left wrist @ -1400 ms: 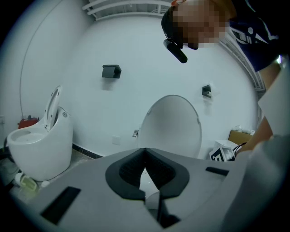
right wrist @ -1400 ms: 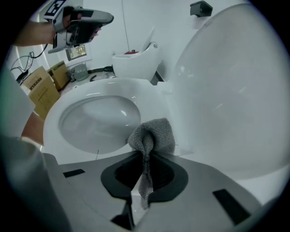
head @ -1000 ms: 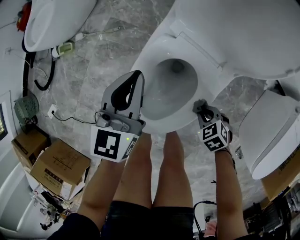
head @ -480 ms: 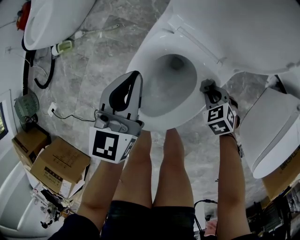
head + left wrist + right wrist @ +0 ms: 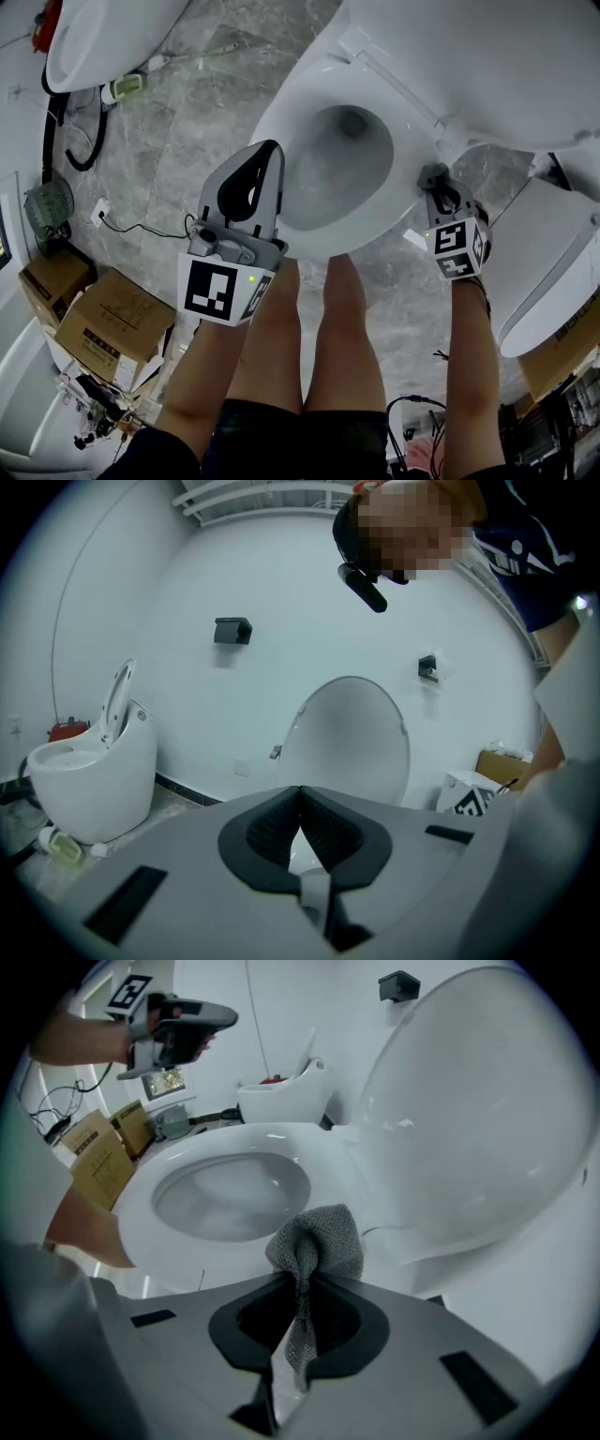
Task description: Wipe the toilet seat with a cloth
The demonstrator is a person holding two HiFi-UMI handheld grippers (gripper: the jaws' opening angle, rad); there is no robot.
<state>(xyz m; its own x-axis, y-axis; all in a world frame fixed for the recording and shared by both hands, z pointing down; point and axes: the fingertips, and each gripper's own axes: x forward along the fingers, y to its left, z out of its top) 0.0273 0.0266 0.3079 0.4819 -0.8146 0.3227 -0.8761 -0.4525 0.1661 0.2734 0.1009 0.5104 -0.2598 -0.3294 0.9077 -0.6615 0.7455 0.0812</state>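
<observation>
The white toilet seat rings the bowl, and its lid stands raised behind it. A small grey cloth is pinched in my right gripper, which is shut on it. In the head view that gripper sits at the seat's right side, just outside the rim and below the hinge; whether the cloth touches the seat I cannot tell. My left gripper hovers over the seat's left front rim, its jaws shut with nothing between them.
A second toilet stands at the upper left and a third at the right. Cardboard boxes, a small fan and cables lie on the marble floor at left. The person's bare legs stand before the bowl.
My right gripper has carried the cloth from the seat's front right rim rightwards and back along the seat's side. The left gripper has barely moved.
</observation>
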